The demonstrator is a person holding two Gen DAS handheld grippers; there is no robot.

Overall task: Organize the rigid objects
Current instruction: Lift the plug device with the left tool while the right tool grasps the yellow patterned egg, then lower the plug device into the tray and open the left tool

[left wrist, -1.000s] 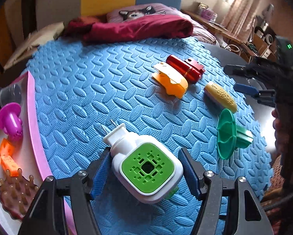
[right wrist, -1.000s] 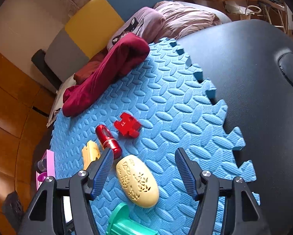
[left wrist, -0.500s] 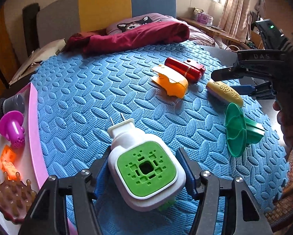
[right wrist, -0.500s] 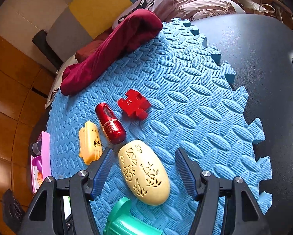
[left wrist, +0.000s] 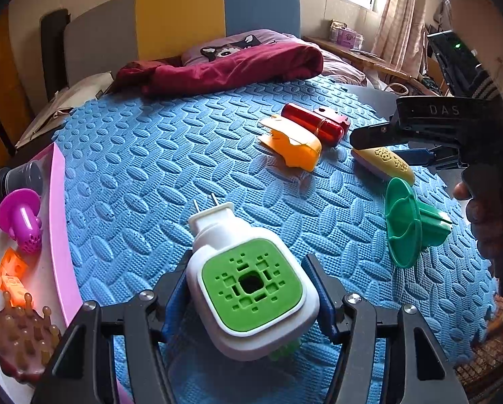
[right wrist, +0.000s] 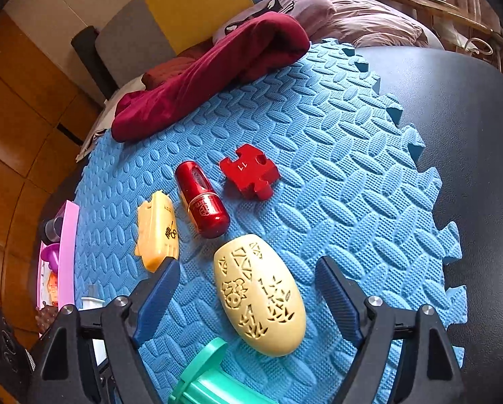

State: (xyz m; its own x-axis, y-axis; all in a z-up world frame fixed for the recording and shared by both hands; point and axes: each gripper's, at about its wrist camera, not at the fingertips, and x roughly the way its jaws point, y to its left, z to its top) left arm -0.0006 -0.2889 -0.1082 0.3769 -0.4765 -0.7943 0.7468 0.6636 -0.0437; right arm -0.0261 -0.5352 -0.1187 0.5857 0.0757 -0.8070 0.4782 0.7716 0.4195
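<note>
Nearest the lens, the left gripper (left wrist: 251,299) has its jaws clamped on the flanks of the white plug-in unit with the green face (left wrist: 249,284), prongs pointing away, and the unit appears raised a little off the blue foam mat (left wrist: 143,168), though contact underneath cannot be confirmed. Judging by this, the step in hand is carrying that unit to the pink-rimmed tray (left wrist: 58,222), which lies just left of the plug-in unit and already holds a brown bristle brush (left wrist: 17,340), orange blocks (left wrist: 10,277), a magenta piece (left wrist: 21,217) and a dark cup (left wrist: 21,176). The next move likely calls for a swing left over the rim and a release onto a bare patch of tray. To the right of the plug-in unit, the right gripper (right wrist: 248,298) is held low and level with its jaws apart, straddling the cream carved oval (right wrist: 260,294) without touching it; it looks poised to close on it. A green flanged piece (left wrist: 409,220) lies just nearer than the oval. Beyond the plug-in unit sit the orange shell (left wrist: 293,146), the red cylinder (right wrist: 202,198) beside it and the red puzzle piece (right wrist: 249,170), all on the mat. Farthest off, a maroon cloth (left wrist: 231,67) lies at the mat's edge.
</note>
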